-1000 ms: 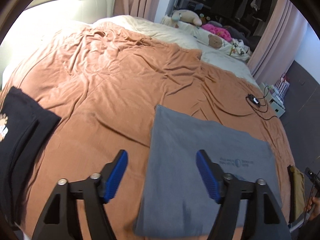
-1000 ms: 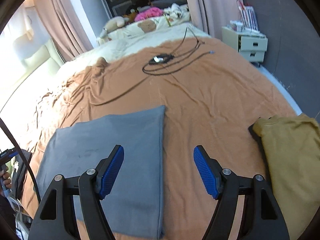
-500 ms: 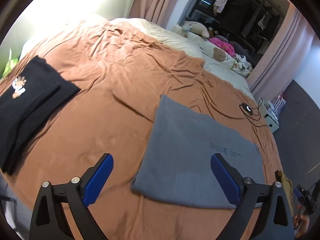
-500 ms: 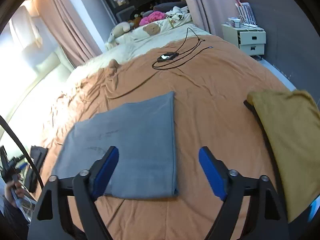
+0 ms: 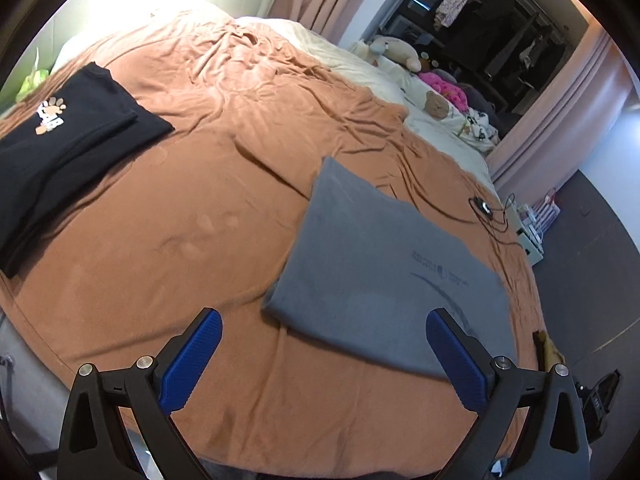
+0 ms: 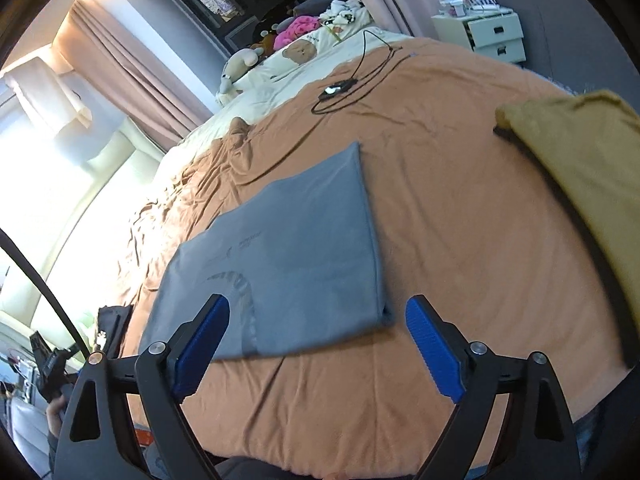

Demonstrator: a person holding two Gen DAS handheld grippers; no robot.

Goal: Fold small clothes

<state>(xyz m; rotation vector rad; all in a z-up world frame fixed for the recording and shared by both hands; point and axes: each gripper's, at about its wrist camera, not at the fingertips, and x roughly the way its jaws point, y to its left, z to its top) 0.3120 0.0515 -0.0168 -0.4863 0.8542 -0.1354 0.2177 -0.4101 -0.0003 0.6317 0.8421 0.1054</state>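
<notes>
A folded grey garment (image 5: 384,268) (image 6: 296,256) lies flat on the orange bedspread (image 5: 200,248) (image 6: 460,240), a faint printed logo on its top. My left gripper (image 5: 324,336) hangs open over the bed's near edge, wide apart and holding nothing; the grey garment's near left corner lies beyond its fingers. My right gripper (image 6: 316,324) is open and its jaws are still opening, with nothing between them; the garment's near right corner lies just past its tips. A folded black shirt (image 5: 60,148) with a paw print rests at the far left. A mustard garment (image 6: 588,168) lies at the right.
A black cable with a small device (image 6: 340,88) (image 5: 486,208) lies on the bedspread beyond the grey garment. Pillows and plush toys (image 5: 400,46) sit on the cream sheet at the far side. A white drawer unit (image 6: 488,32) stands beside the bed.
Both grippers have pulled back toward the bed's near edge and opened wider. The grey garment now lies farther ahead of them, and the black shirt and mustard garment show more fully.
</notes>
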